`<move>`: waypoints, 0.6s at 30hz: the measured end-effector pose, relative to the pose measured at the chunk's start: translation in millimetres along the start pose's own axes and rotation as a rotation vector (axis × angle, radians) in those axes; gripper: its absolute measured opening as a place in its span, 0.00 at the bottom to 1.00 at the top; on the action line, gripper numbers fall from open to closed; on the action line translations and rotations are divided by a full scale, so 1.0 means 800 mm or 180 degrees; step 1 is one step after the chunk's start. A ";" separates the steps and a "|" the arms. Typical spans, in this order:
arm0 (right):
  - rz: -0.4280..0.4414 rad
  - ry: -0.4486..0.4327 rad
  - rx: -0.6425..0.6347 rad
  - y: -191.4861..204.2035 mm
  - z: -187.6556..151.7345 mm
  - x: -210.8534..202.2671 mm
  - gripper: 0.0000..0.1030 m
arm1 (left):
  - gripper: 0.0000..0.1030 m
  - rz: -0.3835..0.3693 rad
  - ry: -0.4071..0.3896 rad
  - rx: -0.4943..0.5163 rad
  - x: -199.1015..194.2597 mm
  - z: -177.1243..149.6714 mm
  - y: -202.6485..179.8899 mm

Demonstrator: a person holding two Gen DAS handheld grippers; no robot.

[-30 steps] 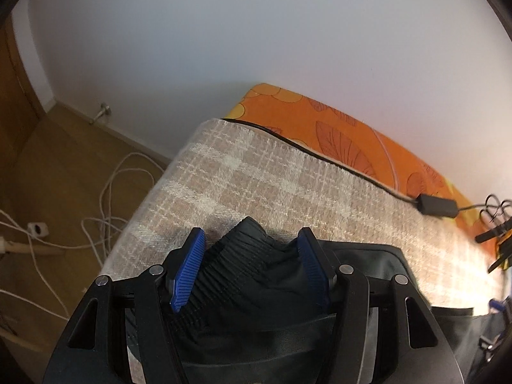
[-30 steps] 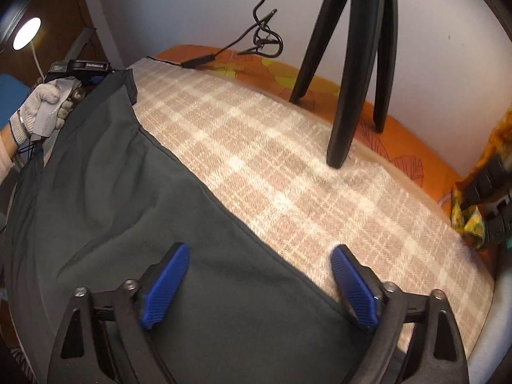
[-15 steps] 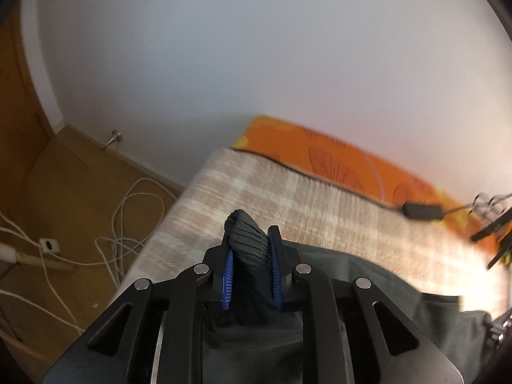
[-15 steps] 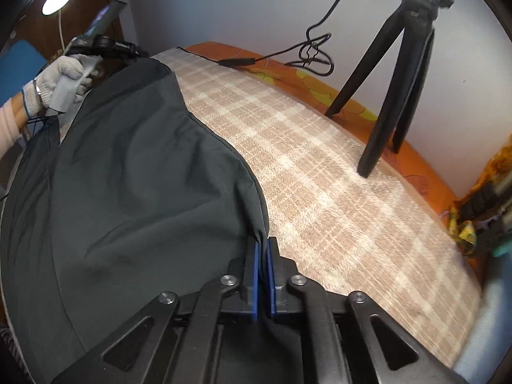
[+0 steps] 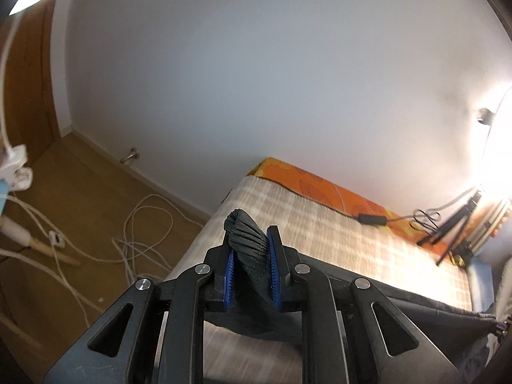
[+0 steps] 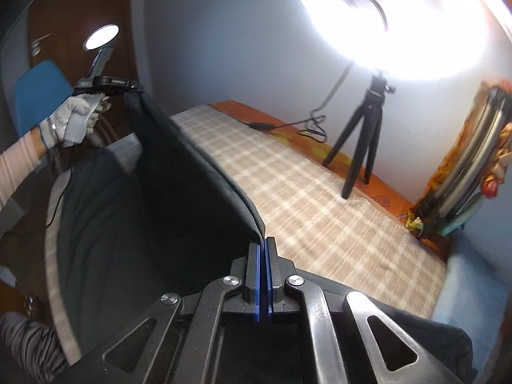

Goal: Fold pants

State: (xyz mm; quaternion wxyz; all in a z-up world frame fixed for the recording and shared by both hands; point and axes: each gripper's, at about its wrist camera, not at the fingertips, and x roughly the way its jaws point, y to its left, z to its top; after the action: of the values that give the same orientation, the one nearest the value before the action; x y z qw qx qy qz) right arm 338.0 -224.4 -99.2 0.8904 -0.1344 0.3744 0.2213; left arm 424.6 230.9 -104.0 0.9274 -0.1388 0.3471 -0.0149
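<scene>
Dark grey pants [image 6: 134,224] hang lifted above a bed with a beige plaid blanket [image 6: 313,204]. My left gripper [image 5: 251,256] is shut on the ribbed elastic waistband [image 5: 248,240], which bunches up between the blue pads. My right gripper [image 6: 263,252] is shut on the thin edge of the pants at the other end. The cloth stretches taut between the two grips, raised off the blanket. In the right wrist view a gloved hand [image 6: 72,121] holds the left gripper [image 6: 132,91] up at the far left.
A black tripod [image 6: 361,147] stands on the orange sheet [image 5: 323,188] by the wall, under a bright ring light [image 6: 393,22]. A black cable and adapter [image 5: 371,219] lie along the bed's far edge. White cords [image 5: 137,243] cover the wooden floor. A blue chair [image 6: 38,96] stands left.
Both grippers closed on the pants, the left on the waistband, the right on the cloth edge. Both then rose, lifting the pants off the blanket.
</scene>
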 end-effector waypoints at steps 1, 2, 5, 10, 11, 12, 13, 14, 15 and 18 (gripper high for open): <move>0.0016 -0.0006 -0.0020 0.012 -0.009 -0.012 0.00 | 0.16 -0.0019 -0.0021 -0.0025 -0.010 -0.008 0.007; 0.0040 -0.0004 -0.0032 0.021 -0.016 -0.020 0.00 | 0.16 -0.0043 -0.0044 -0.0036 -0.021 -0.019 0.014; 0.0063 0.0014 -0.0146 0.058 -0.045 -0.044 0.00 | 0.16 -0.0082 -0.0063 -0.0032 -0.046 -0.054 0.034; 0.0124 0.0185 -0.0233 0.104 -0.090 -0.053 0.00 | 0.16 -0.0130 0.0007 -0.0055 -0.070 -0.111 0.059; 0.0120 0.0219 -0.0258 0.111 -0.095 -0.053 0.00 | 0.16 -0.0123 0.0032 -0.0034 -0.074 -0.126 0.064; 0.0136 0.0265 -0.0253 0.119 -0.104 -0.053 0.00 | 0.16 -0.0141 0.0043 -0.0026 -0.078 -0.136 0.067; 0.0149 0.0306 -0.0236 0.125 -0.112 -0.054 0.00 | 0.16 -0.0153 0.0054 -0.0029 -0.079 -0.141 0.068; 0.0142 0.0328 -0.0228 0.129 -0.117 -0.054 0.00 | 0.17 -0.0180 0.0068 -0.0047 -0.083 -0.150 0.071; 0.0124 0.0355 -0.0220 0.135 -0.124 -0.055 0.00 | 0.18 -0.0201 0.0057 -0.0064 -0.088 -0.157 0.073; 0.0075 0.0427 -0.0263 0.145 -0.136 -0.053 0.00 | 0.22 -0.0256 0.0051 -0.0169 -0.103 -0.174 0.084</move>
State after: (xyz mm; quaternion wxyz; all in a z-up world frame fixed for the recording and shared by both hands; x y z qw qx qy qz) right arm 188.1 -180.8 -151.1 0.8543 -0.1812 0.4253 0.2375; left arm 267.5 270.8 -169.9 0.9192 -0.1771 0.3489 -0.0440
